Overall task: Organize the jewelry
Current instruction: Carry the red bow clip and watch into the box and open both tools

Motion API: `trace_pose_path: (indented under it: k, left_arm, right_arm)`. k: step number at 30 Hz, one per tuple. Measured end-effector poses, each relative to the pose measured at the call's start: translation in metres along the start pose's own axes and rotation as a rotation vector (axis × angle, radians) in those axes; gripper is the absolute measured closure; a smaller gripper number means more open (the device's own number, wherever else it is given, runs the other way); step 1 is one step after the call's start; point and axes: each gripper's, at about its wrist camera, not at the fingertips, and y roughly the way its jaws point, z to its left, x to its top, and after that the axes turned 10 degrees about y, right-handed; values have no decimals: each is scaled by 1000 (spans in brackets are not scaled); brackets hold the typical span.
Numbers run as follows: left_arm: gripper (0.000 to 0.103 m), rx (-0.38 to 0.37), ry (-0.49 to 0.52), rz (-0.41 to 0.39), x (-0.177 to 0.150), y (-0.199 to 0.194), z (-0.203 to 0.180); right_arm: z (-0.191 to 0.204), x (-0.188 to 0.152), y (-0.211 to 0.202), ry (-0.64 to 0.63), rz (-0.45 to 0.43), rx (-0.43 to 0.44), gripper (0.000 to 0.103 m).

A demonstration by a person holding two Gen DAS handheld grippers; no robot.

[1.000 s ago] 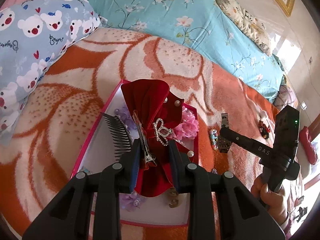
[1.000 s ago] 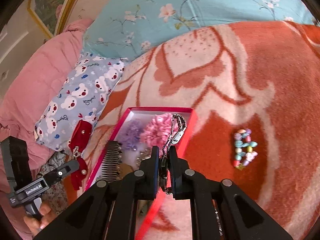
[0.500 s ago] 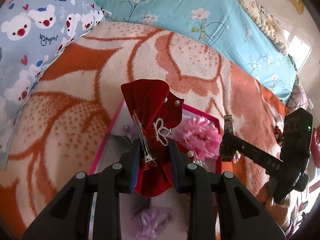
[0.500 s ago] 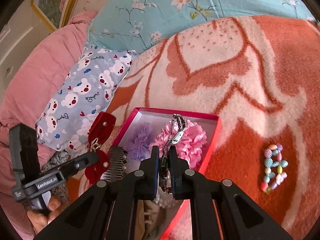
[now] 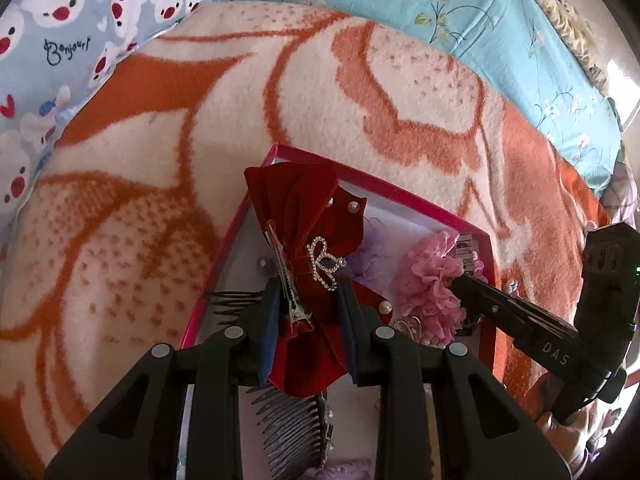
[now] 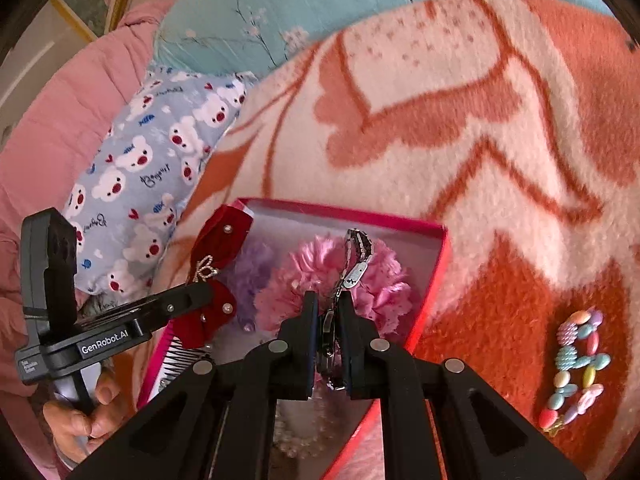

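A red velvet bow clip (image 5: 304, 248), set with pearls and a rhinestone bow, is pinched by the left gripper (image 5: 308, 344) over the pink box (image 5: 420, 204). A metal watch (image 6: 352, 264) is clamped by the right gripper (image 6: 328, 332) above a pink scrunchie (image 6: 384, 284). An orange-and-cream blanket (image 6: 480, 140) lies beneath; a bead bracelet (image 6: 576, 364) is seen at 3 o'clock.

A bedroom in a home: a bed spread with an orange-and-cream fleece blanket (image 5: 160, 184), a bear-print pillow (image 6: 152, 184) and a floral quilt (image 5: 460, 16) at its far side.

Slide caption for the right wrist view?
Right claw grips a metal watch above the pink box; left claw holds a red bow.
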Motion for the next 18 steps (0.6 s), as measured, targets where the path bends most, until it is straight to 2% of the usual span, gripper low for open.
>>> trace_pose_path:
  k: [5,8,11,15,18]
  left_arm:
    - [72,13,1,4,0,2,-1]
    - [58,25,0,11,-1,3,-1]
    - [50,14,-1,14,-3,4,-1]
    - [48,19,13,13,-4,3,-4]
    - [48,19,15,13,-4,2,-5]
  right_arm:
    - [-1,1,1,-1,1,5,94]
    - [0,2,1,-5,5,4,91]
    - [-2,3,1,3,5,7,90]
    - [-2,2,0,8,3,-2,88]
    - [0,1,-2,5,3,-1,77]
